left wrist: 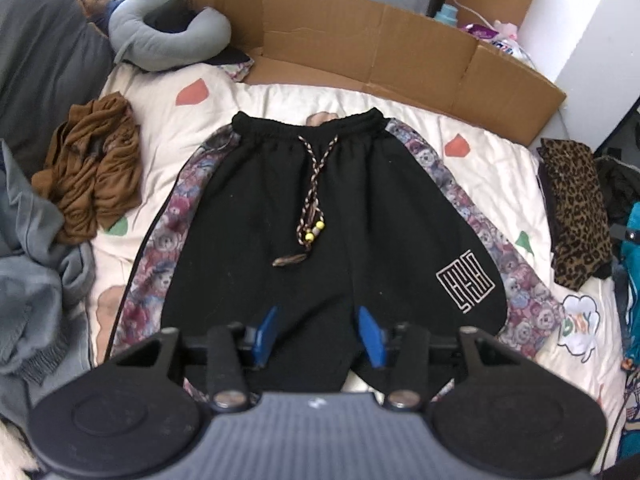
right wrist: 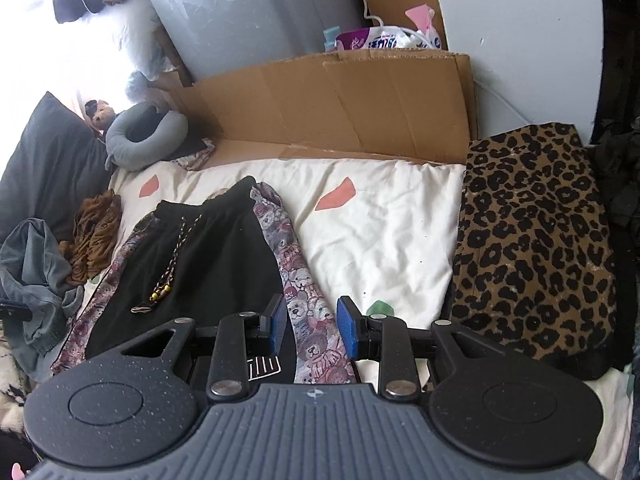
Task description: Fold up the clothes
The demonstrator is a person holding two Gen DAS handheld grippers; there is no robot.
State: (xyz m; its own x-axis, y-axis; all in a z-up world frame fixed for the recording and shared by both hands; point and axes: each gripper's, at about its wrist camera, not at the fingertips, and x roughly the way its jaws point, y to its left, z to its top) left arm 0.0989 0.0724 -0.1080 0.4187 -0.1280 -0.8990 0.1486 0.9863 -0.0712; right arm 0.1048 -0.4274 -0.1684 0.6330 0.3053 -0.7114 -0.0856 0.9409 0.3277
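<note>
Black shorts with teddy-bear side stripes lie flat on the bed. Your left tongs and right tongs hang apart, empty. Next, grab an edge to fold.

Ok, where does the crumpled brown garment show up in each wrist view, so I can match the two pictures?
Left wrist view: the brown garment lies crumpled at the left edge, left of the black pants.
Right wrist view: the garment is small at far left, again just left of the pants.
Shared landmark: the grey neck pillow sits beyond it, by the cardboard, in both.
</note>
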